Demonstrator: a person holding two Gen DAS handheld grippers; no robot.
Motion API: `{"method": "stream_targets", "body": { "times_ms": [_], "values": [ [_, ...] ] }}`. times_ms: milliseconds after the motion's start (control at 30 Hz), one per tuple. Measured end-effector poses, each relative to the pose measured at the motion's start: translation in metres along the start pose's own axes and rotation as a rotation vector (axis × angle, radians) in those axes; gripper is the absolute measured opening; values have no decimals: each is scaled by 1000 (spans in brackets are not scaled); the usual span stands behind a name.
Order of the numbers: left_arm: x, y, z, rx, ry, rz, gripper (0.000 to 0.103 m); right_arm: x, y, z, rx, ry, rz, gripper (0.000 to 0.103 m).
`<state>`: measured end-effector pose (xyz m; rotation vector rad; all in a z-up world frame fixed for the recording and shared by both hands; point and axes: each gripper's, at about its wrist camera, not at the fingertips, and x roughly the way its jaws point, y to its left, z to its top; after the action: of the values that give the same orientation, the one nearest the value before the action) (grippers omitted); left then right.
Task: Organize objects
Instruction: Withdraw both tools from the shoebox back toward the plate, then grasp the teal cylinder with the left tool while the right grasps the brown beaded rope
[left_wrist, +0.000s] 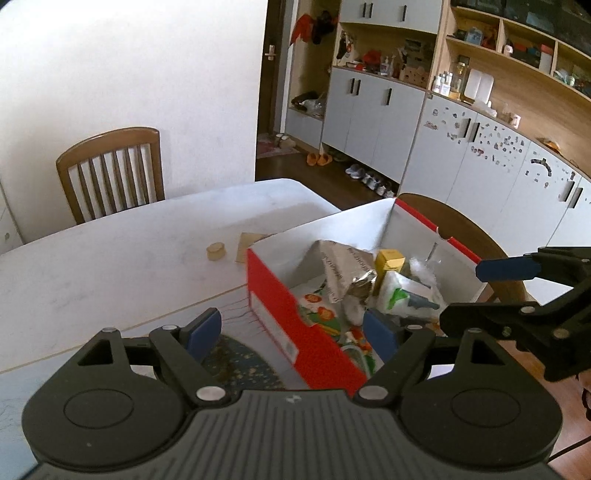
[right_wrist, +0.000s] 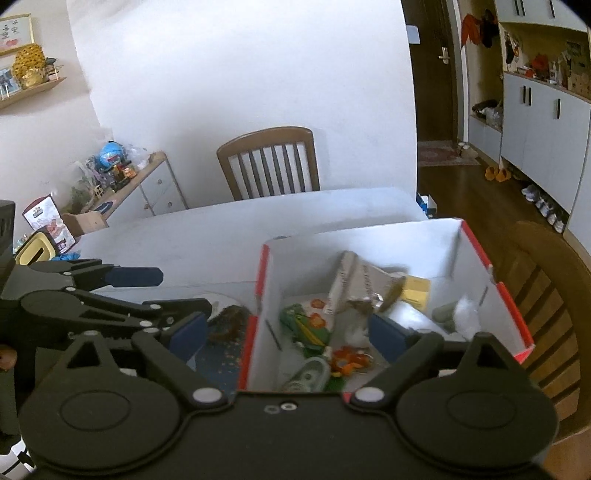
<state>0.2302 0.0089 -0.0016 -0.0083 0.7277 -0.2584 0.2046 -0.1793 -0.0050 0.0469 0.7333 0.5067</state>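
two tools are hanging spread and empty: left tool (left_wrist: 291, 332) straddling the red box (left_wrist: 295, 325) wall, right tool (right_wrist: 288, 332) over it. box is sitting at the tabletop (left_wrist: 110, 266) edge; a nudge risks tipping it off.

Two black hand-held tools with blue pads

The left tool (left_wrist: 291, 332) and right tool (right_wrist: 288, 332) share black ribbed housings, round side discs, silver pivot screws and blue finger pads (left_wrist: 205, 330).
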Motion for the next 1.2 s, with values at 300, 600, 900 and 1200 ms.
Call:
{"method": "stream_targets", "body": {
  "times_ms": [300, 600, 900, 1200],
  "values": [
    [-11, 49, -11, -29, -2, 0, 99, 17, 44, -1, -15, 11, 8, 98],
    [-4, 103, -29, -77, 7, 9, 99, 43, 82, -2, -57, 50, 15, 98],
    [19, 143, -61, -118, 53, 21, 99, 83, 103, 3, -80, 96, 3, 98],
    [46, 162, -84, -121, 93, 31, 99, 123, 110, 5, -69, 152, 0, 98]
  ]
}}
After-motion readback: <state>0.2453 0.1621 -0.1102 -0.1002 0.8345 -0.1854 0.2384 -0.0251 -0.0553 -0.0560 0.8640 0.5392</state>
